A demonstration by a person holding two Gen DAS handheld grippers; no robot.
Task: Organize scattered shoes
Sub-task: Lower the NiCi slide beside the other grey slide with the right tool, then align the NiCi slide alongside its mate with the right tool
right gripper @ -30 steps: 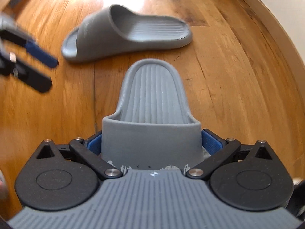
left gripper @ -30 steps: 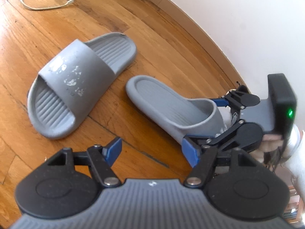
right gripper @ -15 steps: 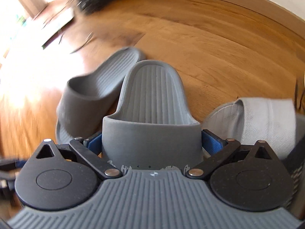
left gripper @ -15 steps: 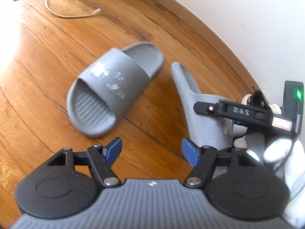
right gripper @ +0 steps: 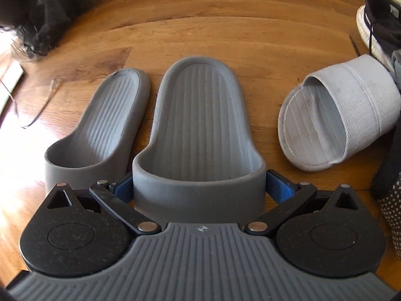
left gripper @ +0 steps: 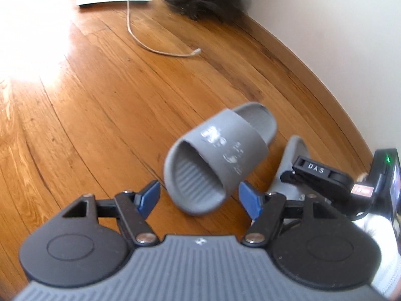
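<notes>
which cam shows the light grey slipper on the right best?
Right wrist view. The light grey slipper lies whole on the wood floor, its opening facing the camera, beside the dark grey slide gripped in the right gripper. The left wrist view does not show it at all.

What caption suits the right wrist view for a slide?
Right gripper grips a dark grey slide by its strap, beside its mate; a light grey slipper lies right.

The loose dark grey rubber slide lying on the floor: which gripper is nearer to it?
Left. The left gripper hovers open just above the loose dark grey slide; the right gripper sits alongside, clamped on the matching slide.
</notes>
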